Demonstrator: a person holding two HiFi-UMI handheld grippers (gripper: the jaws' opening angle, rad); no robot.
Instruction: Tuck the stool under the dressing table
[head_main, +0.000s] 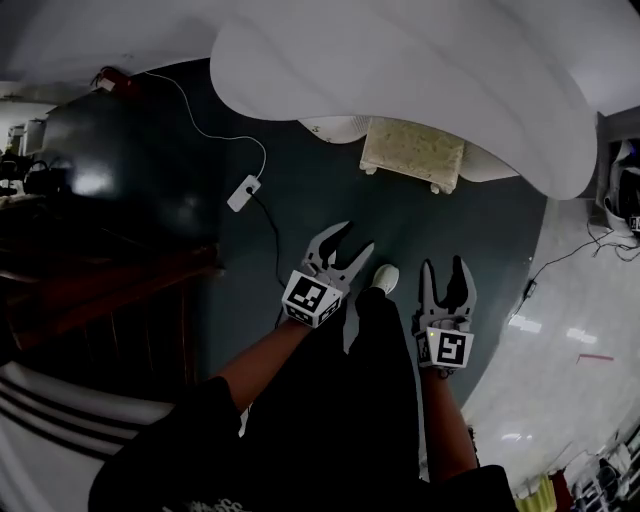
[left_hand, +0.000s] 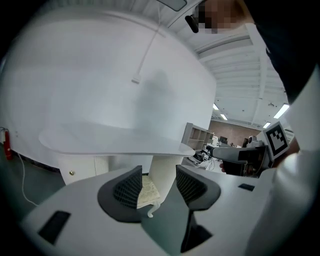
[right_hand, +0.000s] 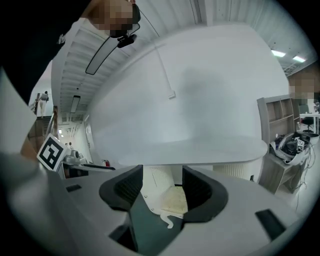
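Left gripper (head_main: 353, 238) jaws wide apart, empty; right gripper (head_main: 445, 266) the same, and both hang over the dark floor (head_main: 320, 195) touching nothing. Stool (head_main: 412, 150) sits ahead, part-way under the white table (head_main: 400, 70) — its far legs hidden beneath the rim

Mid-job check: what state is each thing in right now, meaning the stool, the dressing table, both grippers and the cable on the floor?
Stool: upright on the floor, partly under the table top, front edge showing.
Dressing table: standing, its top overhanging the stool's back part.
Left gripper: jaws apart, holding nothing.
Right gripper: jaws apart, holding nothing.
Cable: lying loose on the floor, left of the grippers.
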